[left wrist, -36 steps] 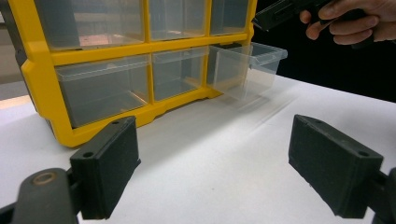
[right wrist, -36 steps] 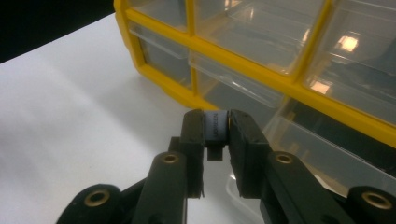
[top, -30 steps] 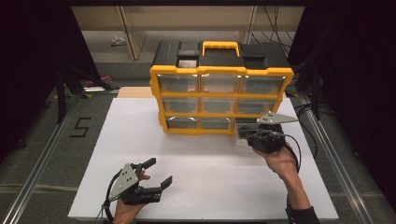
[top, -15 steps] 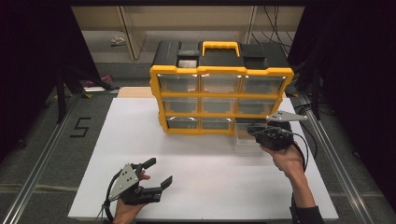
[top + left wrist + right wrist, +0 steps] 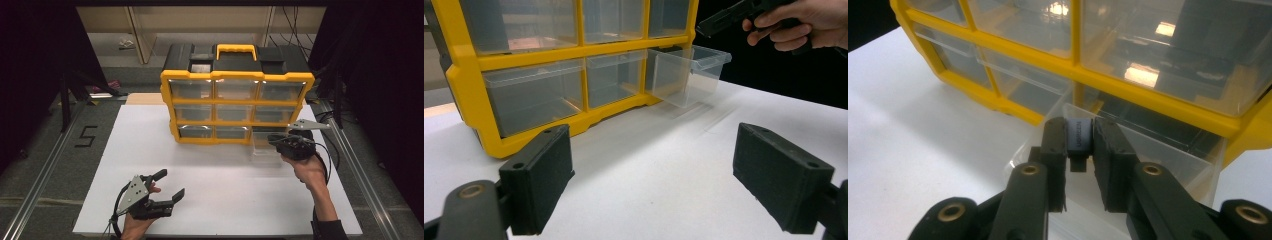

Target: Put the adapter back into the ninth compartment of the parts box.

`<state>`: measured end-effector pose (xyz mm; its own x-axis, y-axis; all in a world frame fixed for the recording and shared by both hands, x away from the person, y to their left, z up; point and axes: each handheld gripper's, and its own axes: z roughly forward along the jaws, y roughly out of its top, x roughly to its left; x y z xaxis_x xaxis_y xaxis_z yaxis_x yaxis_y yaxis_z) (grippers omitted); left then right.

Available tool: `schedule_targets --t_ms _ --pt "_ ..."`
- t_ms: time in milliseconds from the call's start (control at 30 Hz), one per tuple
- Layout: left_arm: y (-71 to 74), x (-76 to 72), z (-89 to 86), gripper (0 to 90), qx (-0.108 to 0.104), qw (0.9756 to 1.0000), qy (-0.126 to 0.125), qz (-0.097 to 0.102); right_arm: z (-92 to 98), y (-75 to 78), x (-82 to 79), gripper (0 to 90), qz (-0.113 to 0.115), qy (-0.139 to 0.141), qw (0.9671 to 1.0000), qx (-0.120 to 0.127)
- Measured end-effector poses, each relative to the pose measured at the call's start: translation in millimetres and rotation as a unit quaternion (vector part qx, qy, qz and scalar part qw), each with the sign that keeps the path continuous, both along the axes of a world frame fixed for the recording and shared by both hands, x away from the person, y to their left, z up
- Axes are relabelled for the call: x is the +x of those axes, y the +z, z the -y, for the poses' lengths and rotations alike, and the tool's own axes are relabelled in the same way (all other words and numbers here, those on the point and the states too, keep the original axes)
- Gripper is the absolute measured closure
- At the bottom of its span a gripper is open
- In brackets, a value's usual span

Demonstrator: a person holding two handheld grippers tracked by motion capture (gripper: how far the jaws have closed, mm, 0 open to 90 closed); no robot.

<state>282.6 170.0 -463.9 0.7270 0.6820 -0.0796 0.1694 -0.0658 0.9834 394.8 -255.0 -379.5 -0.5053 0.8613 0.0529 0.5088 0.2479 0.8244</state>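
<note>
From the high view, a yellow-framed organiser cabinet with clear plastic drawers and a black top stands at the far middle of the white tabletop. Its bottom-right clear drawer is pulled out toward the person. The right tool, held in the person's right hand, sits over that open drawer's front. The left tool lies near the front edge of the tabletop in the left hand, well apart from the cabinet, its jaws spread wide. A black figure "5" is marked on the grey floor to the left.

In the left gripper view, the left tool has its two black jaws far apart with nothing between them, above bare white tabletop. Beyond, the cabinet shows its lower rows, with the pulled-out drawer jutting from the frame; the right hand grips its tool above it.

In the right gripper view, the right tool has its jaws closed tight on a small grey block with a dark tab beneath, possibly a little plastic part; its printing is too blurred to read. The block hangs above the open drawer, just in front of the cabinet.
</note>
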Motion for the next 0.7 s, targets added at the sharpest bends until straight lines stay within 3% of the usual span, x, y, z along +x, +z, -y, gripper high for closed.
schedule_targets --t_ms 467,567,700 --pt "0.0 0.1 0.1 15.9 0.0 1.0 0.0 0.0 3.2 -10.6 6.1 75.6 -0.011 -0.018 0.9998 -0.003" --pt "0.0 0.0 0.1 15.9 0.0 1.0 -0.001 0.0 4.5 -10.8 7.6 61.1 -0.014 -0.027 0.9995 0.004" --pt "0.0 0.2 0.1 15.9 0.0 1.0 0.0 -0.001 4.7 -7.9 6.6 51.7 -0.011 -0.024 0.9996 0.012"
